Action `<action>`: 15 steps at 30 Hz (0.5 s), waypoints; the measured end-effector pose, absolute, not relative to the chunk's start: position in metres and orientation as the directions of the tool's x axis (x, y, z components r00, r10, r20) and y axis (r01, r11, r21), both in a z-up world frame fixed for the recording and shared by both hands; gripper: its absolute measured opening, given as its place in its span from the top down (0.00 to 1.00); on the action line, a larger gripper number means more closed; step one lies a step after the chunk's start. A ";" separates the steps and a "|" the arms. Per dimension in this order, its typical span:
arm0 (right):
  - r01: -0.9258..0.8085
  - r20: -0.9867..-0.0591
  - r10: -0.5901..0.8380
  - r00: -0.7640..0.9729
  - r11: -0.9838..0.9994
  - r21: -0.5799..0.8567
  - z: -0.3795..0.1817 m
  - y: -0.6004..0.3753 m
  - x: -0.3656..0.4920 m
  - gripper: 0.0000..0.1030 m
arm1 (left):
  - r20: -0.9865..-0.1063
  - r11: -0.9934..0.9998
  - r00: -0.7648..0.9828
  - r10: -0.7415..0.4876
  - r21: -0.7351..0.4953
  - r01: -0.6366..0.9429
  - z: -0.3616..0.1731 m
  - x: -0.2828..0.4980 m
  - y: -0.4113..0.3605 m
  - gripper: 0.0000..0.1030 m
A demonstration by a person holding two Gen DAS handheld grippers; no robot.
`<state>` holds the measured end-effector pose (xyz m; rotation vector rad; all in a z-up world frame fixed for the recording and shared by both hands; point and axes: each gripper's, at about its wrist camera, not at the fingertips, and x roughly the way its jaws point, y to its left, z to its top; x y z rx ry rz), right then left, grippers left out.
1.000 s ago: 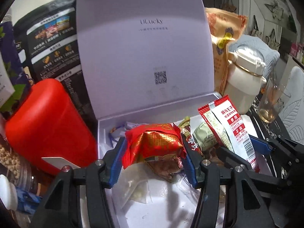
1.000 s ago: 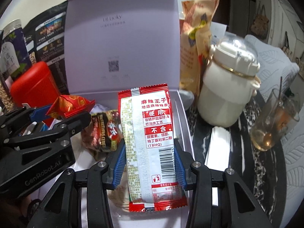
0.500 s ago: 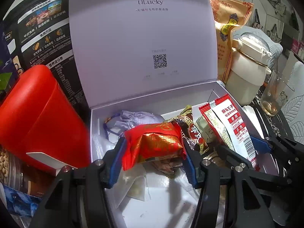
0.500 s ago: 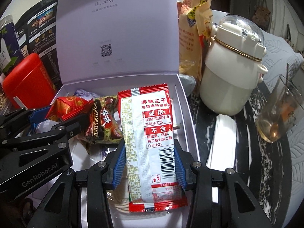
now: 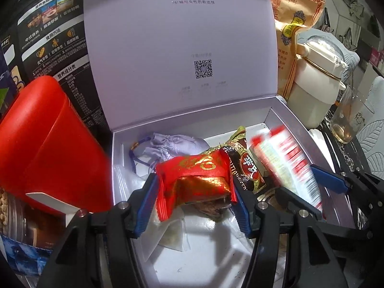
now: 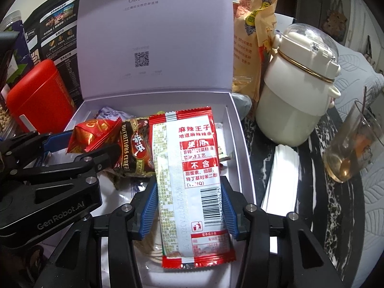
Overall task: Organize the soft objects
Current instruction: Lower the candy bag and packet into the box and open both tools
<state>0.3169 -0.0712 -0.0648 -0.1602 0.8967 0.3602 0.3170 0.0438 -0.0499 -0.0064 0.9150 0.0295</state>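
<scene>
In the left view, your left tongs (image 5: 194,204) have just been easing open around the crinkly red-and-gold foil snack packet (image 5: 194,177), pads apparently still touching it, above the open white gift box (image 5: 290,117). In the right view, your right tongs (image 6: 189,208) have likewise been loosening around the long red-and-white plastic snack sachet (image 6: 192,172) over the box's right half. Both slippery packets could slide crooked onto the pile.

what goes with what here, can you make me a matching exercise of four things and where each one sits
Things:
1. red and gold packet
2. red and white packet
3. lilac pouch
4. cream jug

Places:
a. between the right hand-held gripper jaws
b. at the back of the open box
c. outside the box, to its right
d. between the left hand-held gripper jaws

Pairs: 1-d, 2-a, 3-b, 4-c
</scene>
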 end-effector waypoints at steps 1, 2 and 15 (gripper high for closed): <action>-0.373 -0.787 0.239 0.569 0.928 0.012 -0.066 -0.071 0.315 0.50 | -0.791 1.000 0.611 0.025 0.009 -0.030 -0.050 0.315 0.043 0.44; -0.374 -0.786 0.238 0.570 0.927 0.010 -0.064 -0.069 0.312 0.50 | -0.791 0.999 0.612 0.027 0.010 -0.031 -0.049 0.316 0.043 0.43; -0.386 -0.776 0.260 0.574 0.922 0.024 -0.048 -0.076 0.298 0.33 | -0.779 0.997 0.622 0.079 0.052 -0.061 -0.042 0.317 0.050 0.14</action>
